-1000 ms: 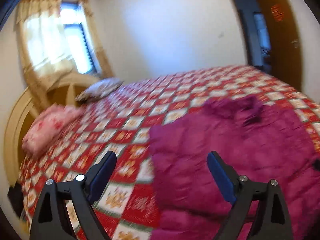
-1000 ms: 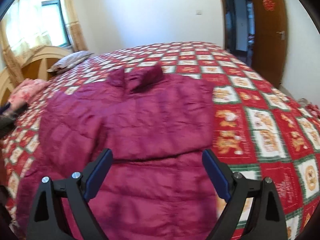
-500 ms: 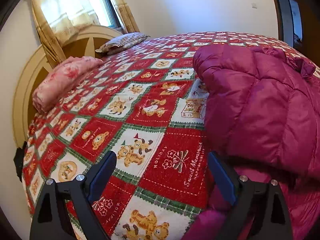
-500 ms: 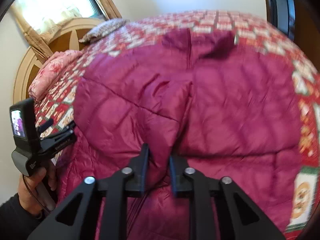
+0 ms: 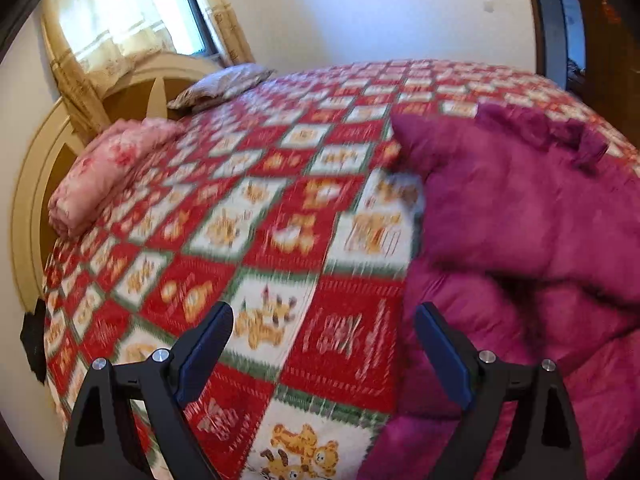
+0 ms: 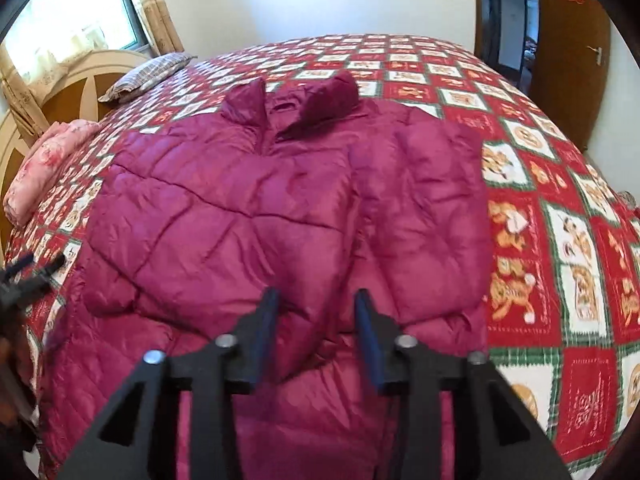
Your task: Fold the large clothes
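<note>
The right tongs (image 6: 316, 336) stand partly spread with nothing between the blue pads, hanging just above the lower middle of the magenta puffer jacket (image 6: 256, 216). Half a second ago they were pressed together on a fold of that jacket; they have since let go and pulled back, and the sleeve they carried now lies folded across the chest on the right side (image 6: 420, 208). The other sleeve is folded in from the left (image 6: 160, 248), so both sleeves rest on the body, collar (image 6: 292, 100) pointing away toward the far side of the bed.

The left tongs (image 5: 322, 354) are spread wide and hold nothing, hovering over the bedspread (image 5: 248, 240) just beside the jacket's left edge (image 5: 520, 240). Compared with half a second ago this view has lifted and is blurred by motion. In the right wrist view the left tongs show only as a dark blur at the frame's left border (image 6: 24, 280).

The jacket lies spread in the middle of the bed, on a red, white and green checked cover printed with teddy bears. Lettering in the red squares is too smeared to read now. A pink folded quilt (image 5: 104, 176) and a striped pillow (image 6: 148, 76) sit by the headboard (image 5: 36, 184). A red paper ornament hangs on the brown door (image 6: 572, 40); its character is not legible.
</note>
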The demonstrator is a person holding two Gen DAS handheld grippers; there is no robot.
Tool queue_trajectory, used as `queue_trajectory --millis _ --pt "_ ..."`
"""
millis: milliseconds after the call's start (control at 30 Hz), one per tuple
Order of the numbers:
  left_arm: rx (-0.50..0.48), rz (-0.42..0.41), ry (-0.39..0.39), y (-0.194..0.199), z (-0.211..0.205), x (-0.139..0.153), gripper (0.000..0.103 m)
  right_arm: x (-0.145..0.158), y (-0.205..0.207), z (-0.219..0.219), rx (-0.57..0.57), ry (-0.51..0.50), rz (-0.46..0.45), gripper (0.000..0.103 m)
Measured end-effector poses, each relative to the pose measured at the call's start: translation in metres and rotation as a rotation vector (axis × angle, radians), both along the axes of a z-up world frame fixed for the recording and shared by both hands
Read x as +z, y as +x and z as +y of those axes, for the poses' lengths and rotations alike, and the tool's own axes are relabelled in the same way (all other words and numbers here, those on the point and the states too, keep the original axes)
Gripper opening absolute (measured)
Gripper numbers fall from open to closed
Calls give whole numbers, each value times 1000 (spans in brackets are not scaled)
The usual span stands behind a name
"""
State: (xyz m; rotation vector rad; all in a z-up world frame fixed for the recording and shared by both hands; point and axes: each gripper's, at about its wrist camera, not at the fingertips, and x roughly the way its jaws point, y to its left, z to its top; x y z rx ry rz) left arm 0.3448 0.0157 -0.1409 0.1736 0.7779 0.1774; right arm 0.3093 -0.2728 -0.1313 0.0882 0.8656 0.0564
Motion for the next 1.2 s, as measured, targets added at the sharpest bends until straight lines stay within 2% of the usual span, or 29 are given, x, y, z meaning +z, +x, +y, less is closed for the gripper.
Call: queue_trajectory --millis 67,133,200,267,367,500,600,700,867,1200 --pt "-42 -31 -6 2 -10 23 92 8 -8 -7 -30 6 -16 44" --pt "-82 -70 -4 5 -24 42 92 24 -15 -13 -68 0 -74 44" --pt "-122 -102 2 13 -41 52 92 38 -19 -12 -93 -16 -123 44" --pt "-170 -130 -25 25 -61 54 92 48 -11 -8 -91 22 -154 43" --pt "-210 -144 -42 43 -88 40 92 47 10 7 -56 34 -169 41" --pt "-270 -88 -34 67 -120 1 92 17 40 23 -31 10 -122 33" --pt "-263 -48 0 78 -132 -23 92 -6 48 22 -40 -2 -97 31" --pt "-263 -26 3 83 -135 -37 93 -14 45 18 -35 1 -100 31" --pt "-261 11 -28 88 -132 -46 93 -21 47 17 -37 7 -94 30" --pt "-259 29 -1 90 -137 -49 94 -25 49 26 -42 -52 -85 30"
